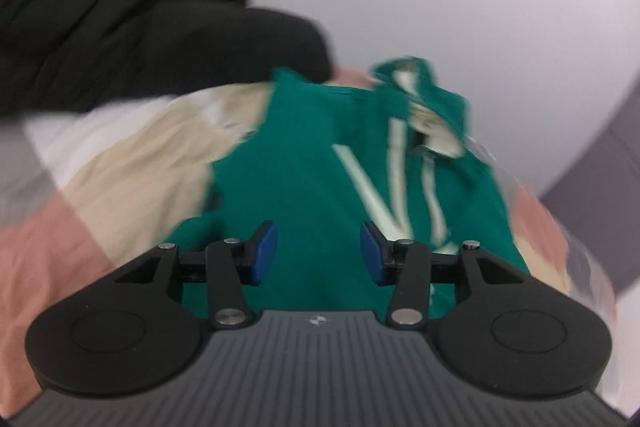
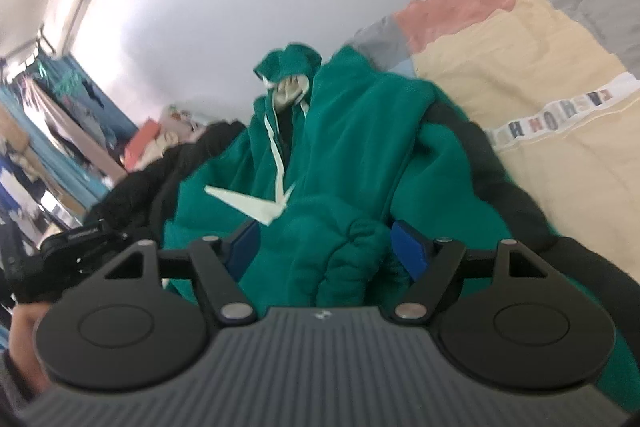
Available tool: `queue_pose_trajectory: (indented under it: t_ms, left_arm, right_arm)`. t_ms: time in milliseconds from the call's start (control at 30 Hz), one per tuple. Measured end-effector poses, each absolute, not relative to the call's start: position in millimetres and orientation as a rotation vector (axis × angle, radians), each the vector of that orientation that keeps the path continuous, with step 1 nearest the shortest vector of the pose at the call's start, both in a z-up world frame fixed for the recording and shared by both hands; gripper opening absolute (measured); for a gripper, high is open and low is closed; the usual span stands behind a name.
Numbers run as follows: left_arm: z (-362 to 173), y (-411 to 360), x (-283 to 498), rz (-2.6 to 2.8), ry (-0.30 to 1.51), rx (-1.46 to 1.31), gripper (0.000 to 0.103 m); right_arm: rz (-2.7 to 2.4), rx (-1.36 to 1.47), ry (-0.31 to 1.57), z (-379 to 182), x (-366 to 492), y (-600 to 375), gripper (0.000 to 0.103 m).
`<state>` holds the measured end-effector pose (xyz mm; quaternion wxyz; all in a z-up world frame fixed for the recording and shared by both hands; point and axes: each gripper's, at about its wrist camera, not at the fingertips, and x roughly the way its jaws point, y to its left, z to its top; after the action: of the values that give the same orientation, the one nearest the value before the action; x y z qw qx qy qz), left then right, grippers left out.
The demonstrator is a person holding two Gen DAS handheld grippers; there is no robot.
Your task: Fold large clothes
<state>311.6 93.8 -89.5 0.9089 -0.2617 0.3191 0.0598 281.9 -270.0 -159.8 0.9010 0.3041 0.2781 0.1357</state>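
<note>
Green hooded garment [image 1: 304, 163] is lying crumpled on a patchwork bedspread [image 2: 540, 75], beside a black jacket [image 1: 120, 39]. Left gripper [image 1: 319, 253] is hovering over it, jaws spread, pinching nothing. Right gripper [image 2: 328, 247] is standing spread around a fold, pads not pressing.

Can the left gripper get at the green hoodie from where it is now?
Probably yes. The left gripper has its jaws apart with nothing between them, and the green hoodie lies spread on the patchwork quilt directly ahead, with nothing covering its near part.
</note>
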Motion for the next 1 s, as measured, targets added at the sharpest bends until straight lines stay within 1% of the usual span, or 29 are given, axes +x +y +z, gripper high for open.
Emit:
queue_pose_trajectory:
  t_ms: [200, 333, 400, 433, 467, 500, 533, 567, 667, 700, 800, 900, 1000]
  left_arm:
    - [-143, 144, 340, 0.109, 0.678, -0.756, 0.052]
    - [-158, 149, 362, 0.060, 0.701, -0.761, 0.051]
    - [-157, 143, 371, 0.061, 0.708, -0.718, 0.040]
    - [-155, 141, 377, 0.056, 0.707, -0.692, 0.027]
    - [-152, 142, 382, 0.050, 0.703, -0.672, 0.017]
    - [-148, 144, 384, 0.039, 0.692, -0.668, 0.013]
    - [-143, 150, 384, 0.030, 0.674, -0.679, 0.007]
    - [-137, 156, 383, 0.026, 0.655, -0.688, 0.006]
    - [-119, 180, 375, 0.043, 0.576, -0.715, 0.006]
    - [-116, 190, 372, 0.058, 0.558, -0.732, 0.006]
    - [-120, 211, 371, 0.095, 0.552, -0.705, 0.006]
    - [-142, 225, 375, 0.141, 0.592, -0.695, 0.006]
    - [-158, 230, 382, 0.164, 0.626, -0.669, 0.006]
  right_arm:
    - [0.246, 0.525, 0.601, -168, 299, -252, 0.075]
    - [0.237, 0.467, 0.630, -178, 310, -242, 0.076]
    - [0.246, 0.443, 0.644, -182, 315, -235, 0.076]
    - [0.250, 0.428, 0.645, -183, 316, -232, 0.076]
    - [0.254, 0.409, 0.641, -183, 317, -229, 0.075]
    - [0.260, 0.392, 0.636, -182, 317, -226, 0.075]
    - [0.271, 0.379, 0.627, -181, 316, -224, 0.074]
    - [0.286, 0.367, 0.611, -179, 315, -221, 0.067]
    - [0.353, 0.353, 0.566, -174, 306, -212, 0.056]
    - [0.385, 0.368, 0.554, -173, 304, -210, 0.055]
    - [0.460, 0.331, 0.545, -168, 299, -190, 0.053]
    - [0.481, 0.248, 0.562, -171, 301, -166, 0.053]
    - [0.480, 0.235, 0.600, -183, 310, -157, 0.053]
